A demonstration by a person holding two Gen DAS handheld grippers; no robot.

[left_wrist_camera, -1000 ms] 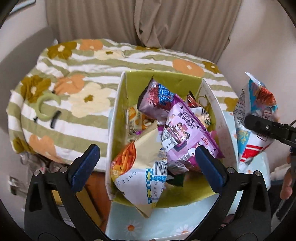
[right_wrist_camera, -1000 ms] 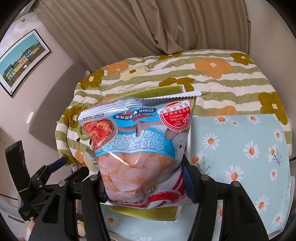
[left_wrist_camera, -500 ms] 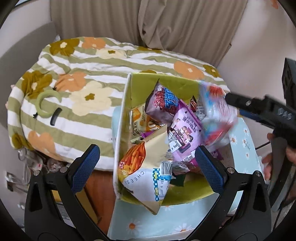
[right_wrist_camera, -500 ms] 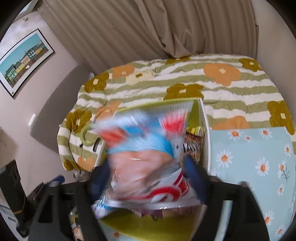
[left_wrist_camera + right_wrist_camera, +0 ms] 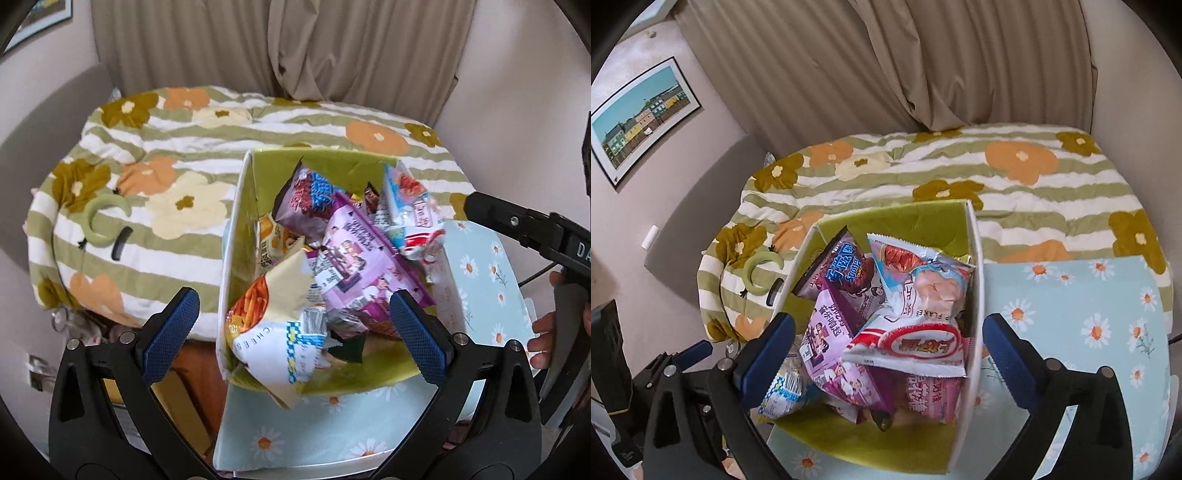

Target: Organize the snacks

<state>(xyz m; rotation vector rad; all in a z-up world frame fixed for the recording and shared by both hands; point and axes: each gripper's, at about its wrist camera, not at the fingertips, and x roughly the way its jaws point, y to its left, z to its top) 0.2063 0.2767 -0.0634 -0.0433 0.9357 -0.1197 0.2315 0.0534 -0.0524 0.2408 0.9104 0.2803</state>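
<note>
A shrimp-flake bag (image 5: 916, 299) lies on top of the heap inside a green-lined cardboard box (image 5: 973, 280), leaning against the box's right wall, its red-and-white end toward the camera and its blue top toward the far wall. The right gripper (image 5: 888, 350) hangs above the near end of the box with its blue-padded jaws spread wide and nothing between them. Beneath the bag sit a pale purple snack bag (image 5: 834, 347), a dark purple Spoong bag (image 5: 846, 273) tilted against the far left corner, and a pink packet (image 5: 929, 397) near the front.

From the left wrist view, the left gripper (image 5: 293, 332) is likewise splayed and empty, poised over the front of the same box (image 5: 236, 236). A cream cheese-stick bag (image 5: 275, 325) droops over the near rim, the pale purple bag (image 5: 364, 258) lies across the middle, and the shrimp-flake bag (image 5: 408, 206) rests at the far right corner. What may be a small orange packet (image 5: 273, 240) shows along the left wall, though it is largely covered.

The box stands on a light blue daisy-print table (image 5: 1082, 314), beside a bed with a green-striped floral quilt (image 5: 1015, 177). A green crescent-shaped item (image 5: 105, 218) lies on the quilt
</note>
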